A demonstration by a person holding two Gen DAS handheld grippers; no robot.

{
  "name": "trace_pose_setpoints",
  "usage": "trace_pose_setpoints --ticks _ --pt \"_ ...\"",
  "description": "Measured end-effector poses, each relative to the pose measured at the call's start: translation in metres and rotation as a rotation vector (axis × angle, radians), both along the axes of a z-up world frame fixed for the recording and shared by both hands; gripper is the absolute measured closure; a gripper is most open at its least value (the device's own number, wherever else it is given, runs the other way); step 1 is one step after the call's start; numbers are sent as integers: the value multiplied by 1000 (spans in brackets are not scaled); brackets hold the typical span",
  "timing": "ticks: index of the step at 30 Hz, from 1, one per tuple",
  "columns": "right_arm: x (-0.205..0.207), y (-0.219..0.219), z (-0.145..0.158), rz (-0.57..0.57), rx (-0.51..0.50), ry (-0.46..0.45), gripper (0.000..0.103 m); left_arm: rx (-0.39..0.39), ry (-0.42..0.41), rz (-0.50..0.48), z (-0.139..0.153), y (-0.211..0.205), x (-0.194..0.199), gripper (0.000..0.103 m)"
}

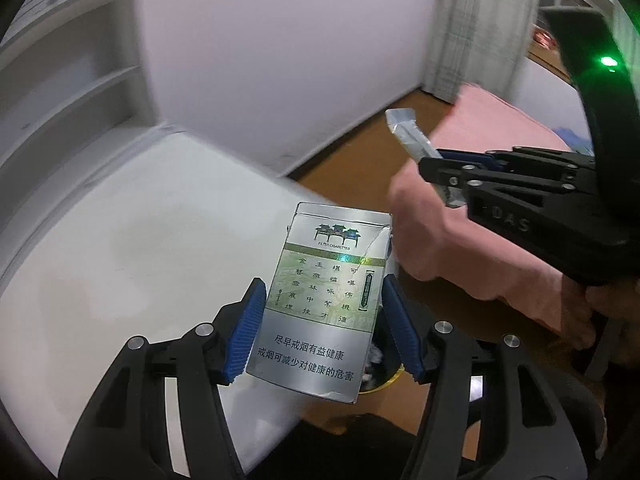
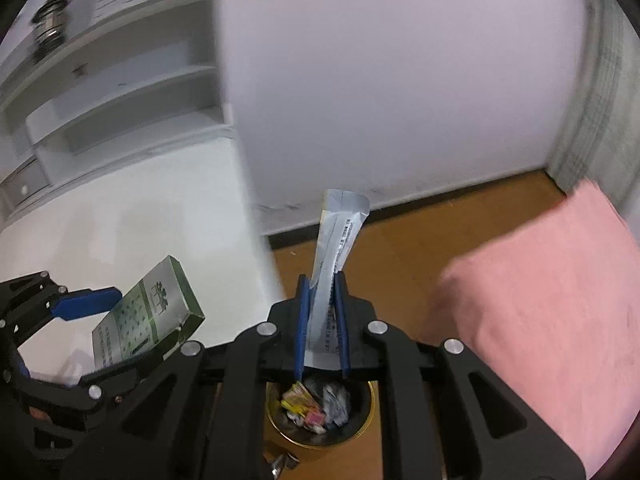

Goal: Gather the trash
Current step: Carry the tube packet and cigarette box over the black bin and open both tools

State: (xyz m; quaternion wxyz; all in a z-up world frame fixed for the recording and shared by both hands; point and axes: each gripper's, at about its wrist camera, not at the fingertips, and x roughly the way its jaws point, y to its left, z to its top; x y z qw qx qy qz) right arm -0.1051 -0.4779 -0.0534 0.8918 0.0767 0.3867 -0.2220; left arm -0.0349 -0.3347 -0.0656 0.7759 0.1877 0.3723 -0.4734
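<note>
Nearest the left wrist camera, the left gripper (image 1: 324,328) was clamped on a silver and green cigarette pack (image 1: 322,300), one blue finger pad (image 1: 246,332) pressed against each long side. The pack stood roughly upright between the jaws, printed face toward the lens, its upper right corner creased and torn. From the right wrist view the same cigarette pack (image 2: 150,314) appeared tilted, held in the air over the edge of the white table (image 2: 132,216) by the left gripper (image 2: 120,320).

The right gripper (image 2: 320,320) was clenched on a long silver sachet (image 2: 338,248), which rose from between the narrow blue pads and bent over at its top end. In the left wrist view that right gripper (image 1: 448,176) sat to the upper right, the sachet (image 1: 412,140) projecting from it at a slant.

Directly beneath the right gripper stood a round trash bin (image 2: 370,416) with a gold rim and a dark interior, resting on the brown wooden floor (image 2: 400,248). It held crumpled wrappers (image 2: 312,404) in yellow, pink and silver. A small arc of the bin (image 1: 386,384) also showed below the pack in the left wrist view.

Further out, a pink cloth surface (image 2: 552,280) lay to the right of the bin. White shelving (image 2: 120,96) stood against the wall behind the table, and a pale curtain (image 2: 596,120) hung at the far right.
</note>
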Motion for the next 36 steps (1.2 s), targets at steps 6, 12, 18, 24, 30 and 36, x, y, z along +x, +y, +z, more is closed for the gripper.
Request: trace_pose_setpoints --ticks 6,12,18,24,30,36 --pt "-43 -42 -34 -109 85 27 90 34 -2 -115 -23 -42 -39 45" --pt "-59 -68 -70 -158 155 73 90 132 49 -179 -71 -73 -53 45" --pt "-59 -90 -102 -173 254 109 90 236 47 -199 -118 -95 -53 44" --pt "-51 -112 -145 -181 482 131 90 338 38 -200 -172 -114 -45 45" --pt "-38 -126 -186 -209 630 195 90 411 77 -168 -220 -129 -34 44" --pt "-31 -127 -208 -213 679 250 90 459 140 -111 -258 -130 -21 44"
